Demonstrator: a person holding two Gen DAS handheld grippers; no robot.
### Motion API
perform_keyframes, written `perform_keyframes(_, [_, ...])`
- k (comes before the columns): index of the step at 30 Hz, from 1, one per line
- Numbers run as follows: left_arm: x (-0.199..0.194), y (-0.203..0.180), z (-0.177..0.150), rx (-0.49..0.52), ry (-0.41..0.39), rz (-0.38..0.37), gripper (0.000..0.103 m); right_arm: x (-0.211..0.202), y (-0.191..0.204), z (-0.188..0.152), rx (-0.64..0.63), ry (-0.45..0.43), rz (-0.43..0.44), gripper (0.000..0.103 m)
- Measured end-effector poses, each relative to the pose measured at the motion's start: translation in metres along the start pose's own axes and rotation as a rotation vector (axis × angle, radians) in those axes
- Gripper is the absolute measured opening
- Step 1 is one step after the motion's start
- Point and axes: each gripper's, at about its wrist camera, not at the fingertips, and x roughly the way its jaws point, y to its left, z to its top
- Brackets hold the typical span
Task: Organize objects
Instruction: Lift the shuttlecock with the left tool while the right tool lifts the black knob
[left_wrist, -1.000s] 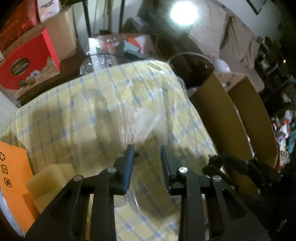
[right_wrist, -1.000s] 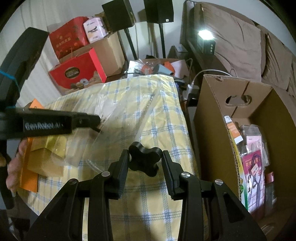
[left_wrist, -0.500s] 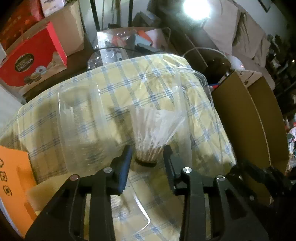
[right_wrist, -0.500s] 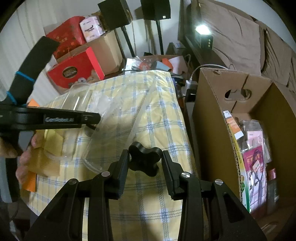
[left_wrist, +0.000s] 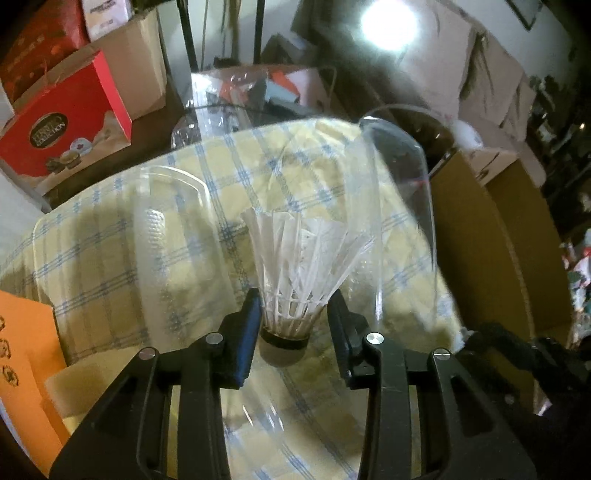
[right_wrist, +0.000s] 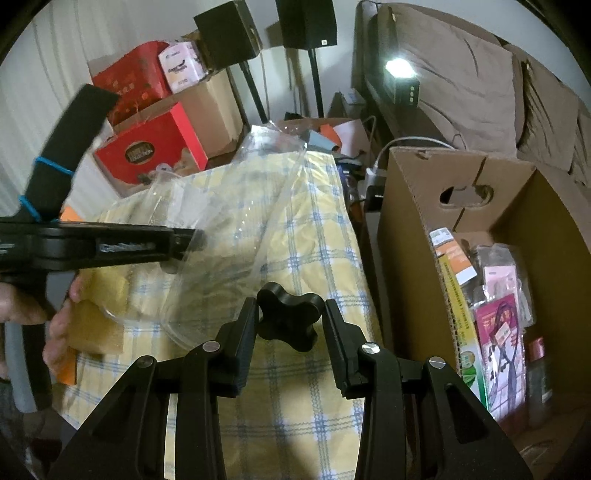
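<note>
A white feathered shuttlecock (left_wrist: 295, 266) with a dark-banded cork base points away from me, and my left gripper (left_wrist: 295, 325) is shut on its lower skirt. It hangs over an open clear plastic clamshell container (left_wrist: 173, 236) lying on the yellow checked tablecloth (left_wrist: 110, 280); the raised clear lid (left_wrist: 402, 192) stands to the right. In the right wrist view my right gripper (right_wrist: 290, 325) is shut on a black four-lobed knob (right_wrist: 291, 317) above the cloth's near right side. The left gripper (right_wrist: 181, 240) reaches in from the left over the clear container (right_wrist: 229, 251), held by a hand (right_wrist: 59, 325).
An open cardboard box (right_wrist: 461, 199) with packaged goods stands right of the table. A red chocolate box (right_wrist: 147, 151), cardboard boxes and speaker stands sit behind. An orange card (left_wrist: 22, 354) and yellow sponges (left_wrist: 81, 380) lie at the table's left.
The left view went from a blur to sharp: the shuttlecock and clear container now show plainly and larger. The right gripper with the knob has barely shifted.
</note>
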Motion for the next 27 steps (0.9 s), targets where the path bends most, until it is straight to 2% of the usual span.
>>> perform_keyframes(4, [-0.024,0.000,-0.002,-0.009,-0.040,-0.036,0.033,-0.010,0.004,0.002,-0.006,-0.015,-0.001,0.036])
perform_keyframes(9, [-0.045,0.005,-0.006,-0.022,-0.081,-0.024,0.033,-0.020,0.012,0.002,-0.017,-0.031,0.001,0.036])
perform_keyframes(15, [-0.056,0.009,-0.013,-0.014,-0.140,0.086,0.033,-0.028,0.026,0.002,-0.036,-0.038,0.009,0.036])
perform_keyframes(27, [-0.100,0.039,-0.040,-0.068,-0.186,0.024,0.033,-0.044,0.059,0.007,-0.084,-0.066,0.041,0.036])
